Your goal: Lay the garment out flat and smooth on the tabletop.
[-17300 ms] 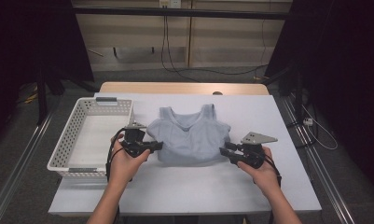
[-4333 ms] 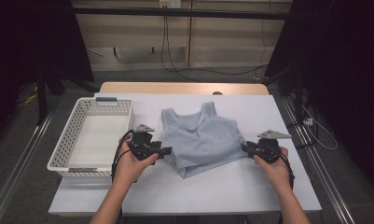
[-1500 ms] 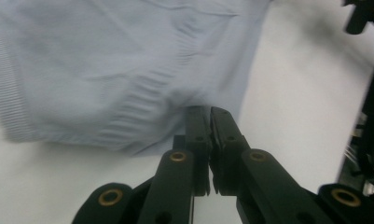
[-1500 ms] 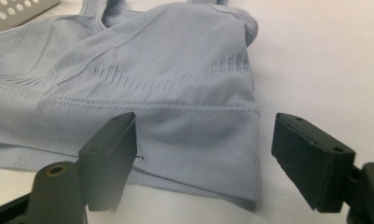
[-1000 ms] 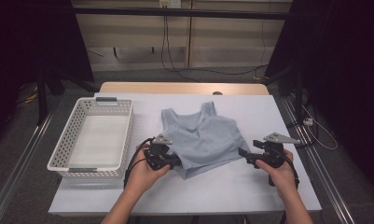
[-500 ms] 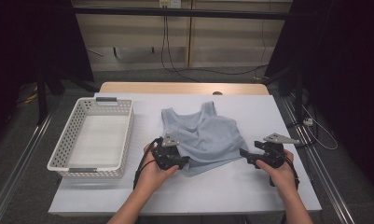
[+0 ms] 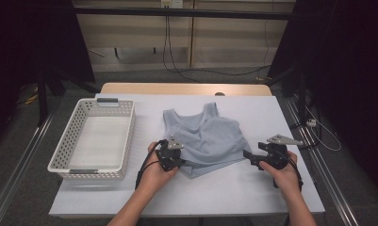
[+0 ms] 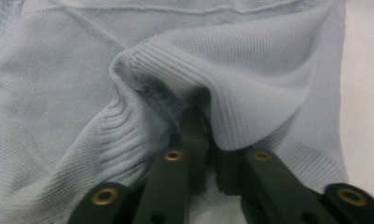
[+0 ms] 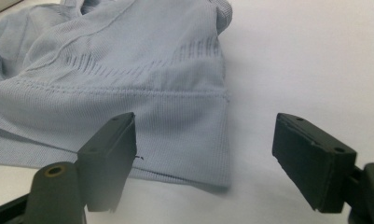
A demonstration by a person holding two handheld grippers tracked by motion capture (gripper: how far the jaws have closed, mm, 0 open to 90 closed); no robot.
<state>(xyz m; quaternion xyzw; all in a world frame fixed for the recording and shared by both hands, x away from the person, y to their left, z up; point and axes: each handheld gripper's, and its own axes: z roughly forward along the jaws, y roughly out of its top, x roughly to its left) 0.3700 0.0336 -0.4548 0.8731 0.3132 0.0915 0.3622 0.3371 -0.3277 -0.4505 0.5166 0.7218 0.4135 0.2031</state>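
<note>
The white tabletop (image 7: 224, 193) has a broad bare strip along its near edge and another along its far edge, and open white surface runs between the tank top and the right edge. A white mesh basket (image 7: 73, 136) sits by the left edge, well apart from the garment, with a clear lane of tabletop between them. The pale blue tank top (image 7: 203, 136) lies near the middle of the tabletop, a little toward the right, with its straps and neckline pointing to the far edge and its hem toward the near edge. The cloth is a fine ribbed knit with a wider ribbed band at the hem and a line of stitching above it; most of it lies flat, but the near left corner is bunched and lifted into folds. The left gripper (image 8: 205, 140) sits at that corner with its jaws having just been closing, now pinched tight on a fold of the hem, the cloth puckering up and over the tips. The right gripper (image 9: 203, 154) rests just off the near right corner of the tank top, jaws spread wide and holding nothing: one jaw stands over the hem, the other over bare tabletop, and the garment's side edge runs between them. In the high view the left gripper (image 7: 170, 157) and the right gripper (image 7: 259, 159) flank the hem, each in a hand.
</note>
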